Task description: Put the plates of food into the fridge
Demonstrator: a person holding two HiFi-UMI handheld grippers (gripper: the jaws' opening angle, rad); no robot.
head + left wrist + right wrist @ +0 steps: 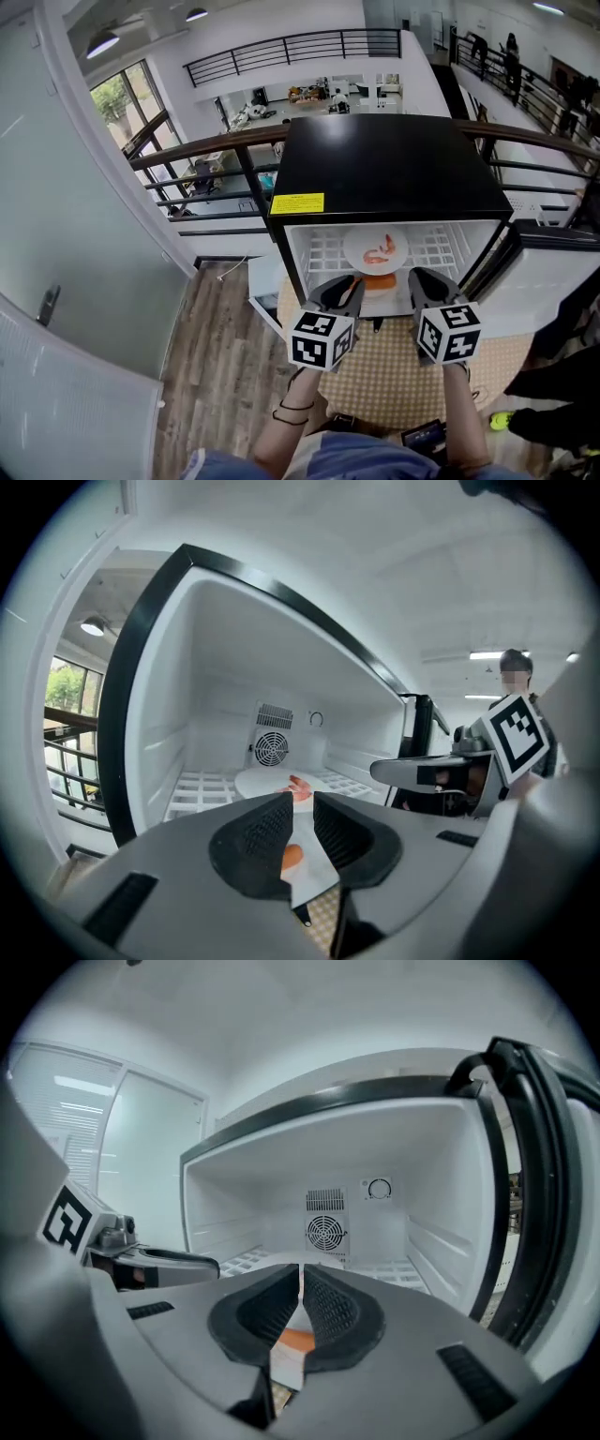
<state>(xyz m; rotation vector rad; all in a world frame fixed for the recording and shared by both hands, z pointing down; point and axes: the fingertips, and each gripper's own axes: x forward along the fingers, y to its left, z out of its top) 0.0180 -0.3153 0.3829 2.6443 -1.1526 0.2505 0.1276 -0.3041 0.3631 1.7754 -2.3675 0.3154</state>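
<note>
Fridge [389, 169] open; plate [375, 249] on shelf [323, 249]. Left gripper [302, 801] — jaws slightly apart, empty. Right gripper [300, 1271] — jaws together, empty.

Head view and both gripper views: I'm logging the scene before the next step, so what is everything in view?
fridge: one, black outside, white inside, open
plate: one, white, on the fridge's wire shelf
food: one portion, pink-orange, on the plate
orange item: one, lower, under that shelf's front; unclear what
label: one, yellow, fridge's top front
mat: one, beige woven, below the fridge's front
fan: one, white, fridge's back wall
left gripper: grey, open, empty
right gripper: grey, shut, empty
</note>
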